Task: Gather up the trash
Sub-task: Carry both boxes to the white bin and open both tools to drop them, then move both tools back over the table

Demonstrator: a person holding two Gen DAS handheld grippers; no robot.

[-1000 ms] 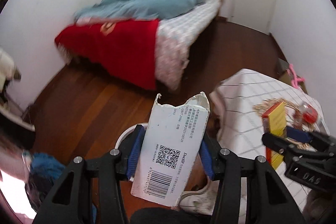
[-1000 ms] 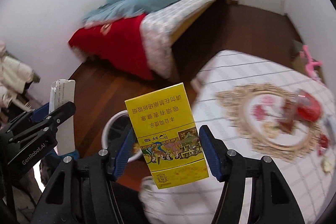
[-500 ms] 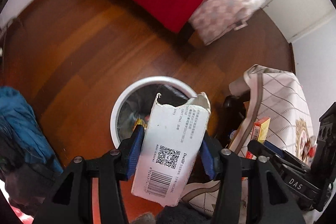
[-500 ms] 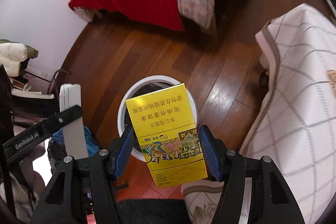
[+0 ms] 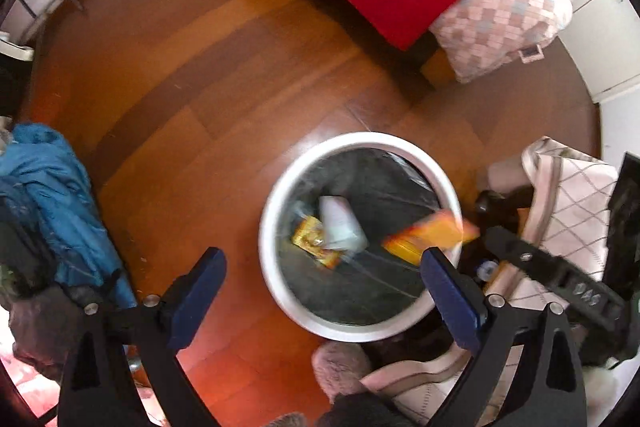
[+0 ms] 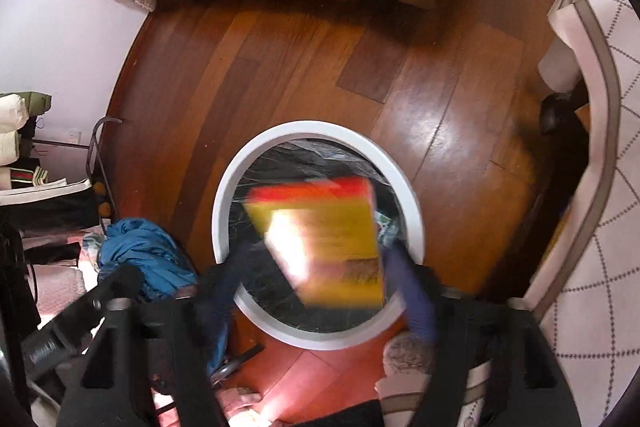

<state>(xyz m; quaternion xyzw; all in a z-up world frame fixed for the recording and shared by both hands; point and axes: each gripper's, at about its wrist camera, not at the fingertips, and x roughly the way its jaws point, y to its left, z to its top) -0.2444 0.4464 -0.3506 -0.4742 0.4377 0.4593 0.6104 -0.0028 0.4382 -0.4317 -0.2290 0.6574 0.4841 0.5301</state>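
bin: the white-rimmed trash bin (image 5: pixel 276 279) stands on the wood floor, and i place everything else by it.
my left gripper (image 5: pixel 324 291): above the bin's near rim, jaws wide apart with nothing between them; they have just been opening.
white carton (image 5: pixel 340 225): down inside the bin on the dark liner, touching a small yellow wrapper (image 5: pixel 314 241).
my right gripper (image 6: pixel 320 291): over the bin's near edge, blurred, jaws spread; they have just been opening too.
yellow box (image 6: pixel 324 235): blurred, over the bin's mouth, clear of my pads, so i judge it is dropping in.
done: one piece is in the bin and a second is on its way.
left: the clothed table (image 6: pixel 600 187) is just beside the bin; i cannot tell whether more trash lies on it.
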